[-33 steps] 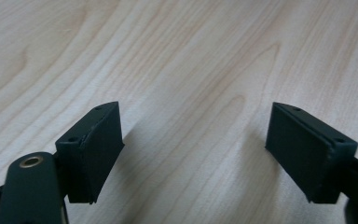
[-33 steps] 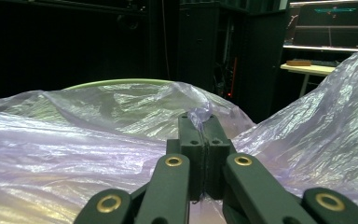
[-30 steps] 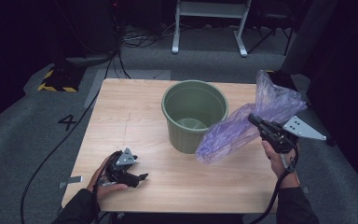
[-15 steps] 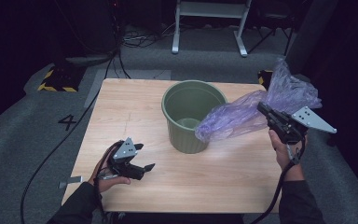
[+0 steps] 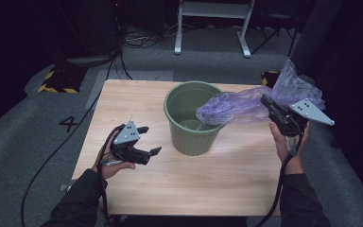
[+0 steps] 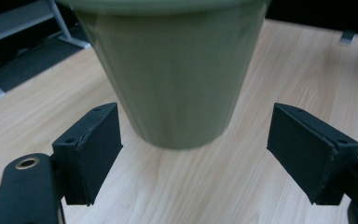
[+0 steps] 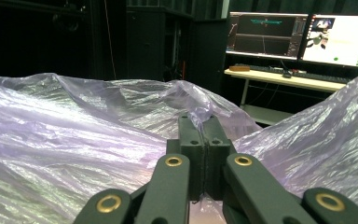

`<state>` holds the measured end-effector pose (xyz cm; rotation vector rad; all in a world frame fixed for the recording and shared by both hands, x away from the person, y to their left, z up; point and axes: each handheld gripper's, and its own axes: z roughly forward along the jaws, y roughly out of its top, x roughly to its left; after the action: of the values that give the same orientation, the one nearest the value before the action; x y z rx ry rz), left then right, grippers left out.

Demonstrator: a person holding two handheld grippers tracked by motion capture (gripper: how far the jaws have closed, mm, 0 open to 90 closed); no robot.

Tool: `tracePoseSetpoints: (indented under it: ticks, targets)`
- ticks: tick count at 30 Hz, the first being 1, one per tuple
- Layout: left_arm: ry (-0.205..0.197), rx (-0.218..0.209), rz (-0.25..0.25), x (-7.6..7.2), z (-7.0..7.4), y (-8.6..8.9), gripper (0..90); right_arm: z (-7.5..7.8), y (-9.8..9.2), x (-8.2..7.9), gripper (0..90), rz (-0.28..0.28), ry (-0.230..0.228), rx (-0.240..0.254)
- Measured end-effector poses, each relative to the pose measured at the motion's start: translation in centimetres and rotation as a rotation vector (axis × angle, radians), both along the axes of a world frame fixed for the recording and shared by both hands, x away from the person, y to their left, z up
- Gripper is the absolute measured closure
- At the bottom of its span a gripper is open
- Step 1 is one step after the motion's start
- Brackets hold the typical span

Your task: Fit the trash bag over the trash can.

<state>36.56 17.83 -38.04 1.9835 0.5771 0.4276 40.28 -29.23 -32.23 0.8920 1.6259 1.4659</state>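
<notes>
You worked on a light wood-grain tabletop, rectangular and matte, bare apart from the round green plastic bucket standing upright near its middle. Your left gripper hung over the table's near-left part, jaws spread wide and gripping nothing; in the left gripper view the two black pads sat either side of the bucket's wall but well clear of it, with wood grain visible between them. Your right gripper sat out past the table's right edge, jaws pinched together on a fold of the crinkled translucent purple plastic bag. The bag stretched from those jaws leftward, its far end drooping over the bucket's right rim and into the mouth. In the right gripper view the film bunched up around the closed tips. Around the table you had grey carpet with a black "4" mark at left, a yellow-black hazard-striped block, loose black cables and a white metal stand frame at the back. The room was dark; lit monitors stood on a desk behind the bag.
</notes>
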Motion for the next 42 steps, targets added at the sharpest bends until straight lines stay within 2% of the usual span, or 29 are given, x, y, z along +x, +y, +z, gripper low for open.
tracePoseSetpoints:
  ticks: [7,9,13,20,27,31,35,37,40,42]
  targets:
    - [-0.045,-0.061,0.020,1.2,3.3,0.1,16.5,0.3,1.9,0.5,90.0,0.008,-0.002,-0.061]
    - [-0.066,-0.067,0.013,1.4,3.9,-0.1,15.6,0.2,2.6,0.8,90.0,0.011,0.005,-0.071]
    - [-0.077,-0.085,0.002,2.5,5.0,-1.4,15.6,-0.1,3.9,1.0,90.0,0.019,0.003,-0.102]
    - [-0.088,-0.075,0.003,3.9,5.8,-3.6,16.0,-0.5,5.8,1.3,90.0,0.037,0.002,-0.144]
    - [-0.089,-0.046,-0.006,4.8,6.0,-5.4,17.0,-0.6,6.3,1.4,90.0,0.034,0.004,-0.145]
    - [-0.094,-0.042,-0.034,4.8,6.3,-6.1,17.8,-0.5,6.5,1.6,90.0,-0.004,0.011,-0.158]
    - [-0.096,-0.018,-0.042,4.6,6.3,-6.6,17.6,-0.7,6.2,1.9,90.0,-0.095,0.022,-0.153]
    - [-0.093,-0.021,-0.042,4.7,6.2,-6.8,17.7,-0.9,5.9,2.1,90.0,-0.116,0.033,-0.138]
    - [-0.094,-0.004,-0.020,5.0,6.2,-7.4,17.8,-1.0,6.0,2.1,89.2,-0.090,0.022,-0.137]
    - [-0.106,0.014,-0.005,5.1,6.1,-7.8,19.7,-1.0,6.4,1.8,87.8,-0.069,0.012,-0.156]
